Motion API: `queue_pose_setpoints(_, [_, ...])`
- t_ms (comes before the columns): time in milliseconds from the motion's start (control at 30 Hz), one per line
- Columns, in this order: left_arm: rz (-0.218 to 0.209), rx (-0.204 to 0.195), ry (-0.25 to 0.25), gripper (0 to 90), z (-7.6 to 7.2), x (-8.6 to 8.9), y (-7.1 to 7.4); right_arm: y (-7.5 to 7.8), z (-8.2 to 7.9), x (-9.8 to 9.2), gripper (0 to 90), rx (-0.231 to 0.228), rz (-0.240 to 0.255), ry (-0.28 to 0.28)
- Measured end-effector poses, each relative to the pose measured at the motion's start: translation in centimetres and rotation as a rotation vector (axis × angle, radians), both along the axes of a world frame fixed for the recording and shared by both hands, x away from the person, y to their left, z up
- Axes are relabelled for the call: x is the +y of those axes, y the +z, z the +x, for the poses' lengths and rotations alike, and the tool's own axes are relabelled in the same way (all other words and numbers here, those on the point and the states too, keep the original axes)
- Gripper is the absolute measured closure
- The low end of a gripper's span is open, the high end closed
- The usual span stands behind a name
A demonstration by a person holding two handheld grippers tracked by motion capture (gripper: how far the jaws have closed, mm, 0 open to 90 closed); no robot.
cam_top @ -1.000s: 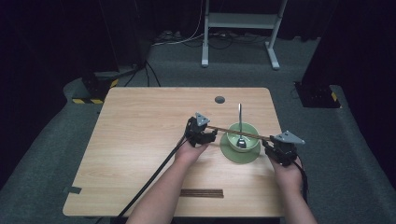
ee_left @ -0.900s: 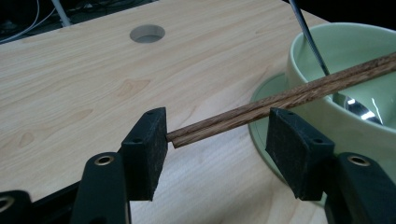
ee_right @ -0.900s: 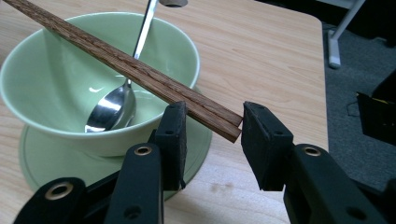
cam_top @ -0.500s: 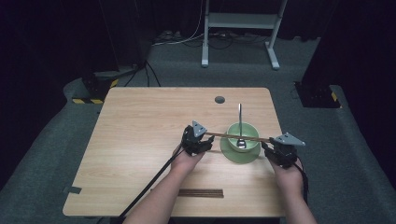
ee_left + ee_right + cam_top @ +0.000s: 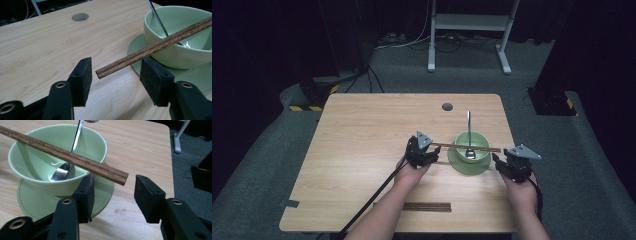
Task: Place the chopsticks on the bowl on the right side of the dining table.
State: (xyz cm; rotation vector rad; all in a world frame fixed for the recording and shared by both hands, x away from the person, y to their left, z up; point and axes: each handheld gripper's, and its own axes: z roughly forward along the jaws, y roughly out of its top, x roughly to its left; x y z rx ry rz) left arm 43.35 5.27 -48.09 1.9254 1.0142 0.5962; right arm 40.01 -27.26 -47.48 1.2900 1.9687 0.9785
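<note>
Wooden chopsticks (image 5: 467,147) are laid across the green bowl (image 5: 472,150) near the table's right edge, bridging its rim. Left gripper (image 5: 115,75) and right gripper (image 5: 113,188) are held open around the ends, which are apparently released

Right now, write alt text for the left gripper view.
A pair of wooden chopsticks lies across the rim of a pale green bowl, its near end poking out between the open left gripper without touching either pad. The bowl holds a metal spoon and sits on a matching saucer.

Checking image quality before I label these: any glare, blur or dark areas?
High view: table evenly lit, surroundings nearly black. Left gripper view: chopsticks sharp, near tongs soft. Right gripper view: glare on the spoon inside the bowl.
</note>
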Motion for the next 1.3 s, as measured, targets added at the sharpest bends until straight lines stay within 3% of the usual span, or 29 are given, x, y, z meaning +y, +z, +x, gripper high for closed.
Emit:
queue_pose_setpoints(167, [0.016, -0.017, 0.006, 45.9, -0.3, -0.2, -0.1, -0.2, 0.1, 0.2, 56.8, 0.005, -0.005, -0.029])
queue_pose_setpoints(300, [0.001, -0.011, 0.015, 47.4, -0.2, 0.1, -0.1, -0.1, 0.6, 0.3, 57.3, 0.003, -0.006, -0.043])
queue_pose_setpoints(433, [-0.005, -0.005, 0.023, 56.7, -0.2, 0.3, -0.1, -0.3, 0.9, 0.3, 57.3, 0.013, -0.012, -0.051])
queue_pose_setpoints(600, [-0.009, -0.007, 0.022, 60.0, -0.3, 0.1, -0.2, -0.3, 1.0, 0.1, 57.4, 0.012, -0.012, -0.051])
queue_pose_setpoints(767, [-0.011, -0.004, 0.015, 59.3, -0.5, -0.1, -0.2, -0.2, 1.1, -0.1, 57.4, 0.01, -0.009, -0.051])
queue_pose_setpoints(833, [-0.014, -0.002, 0.018, 53.4, -0.6, 0.1, -0.2, -0.1, 1.2, -0.1, 57.2, 0.01, -0.009, -0.048])
queue_pose_setpoints(933, [-0.039, -0.001, 0.021, 49.6, -0.8, 0.7, -0.2, -0.1, 1.1, -0.1, 56.9, 0.006, -0.007, -0.043])
queue_pose_setpoints(1033, [-0.102, 0.018, 0.01, 46.4, -1.0, 1.5, -0.1, -0.1, 1.0, 0.1, 56.7, 0.008, -0.005, -0.034])
queue_pose_setpoints(1200, [-0.115, 0.02, 0.011, 47.5, -1.3, 2.3, 0.0, -0.2, 0.9, 0.2, 56.3, 0.007, -0.006, -0.031])
queue_pose_setpoints(1300, [-0.123, 0.014, 0.014, 53.5, -1.6, 2.6, 0.0, -0.1, 0.8, 0.1, 56.6, 0.007, -0.006, -0.032])
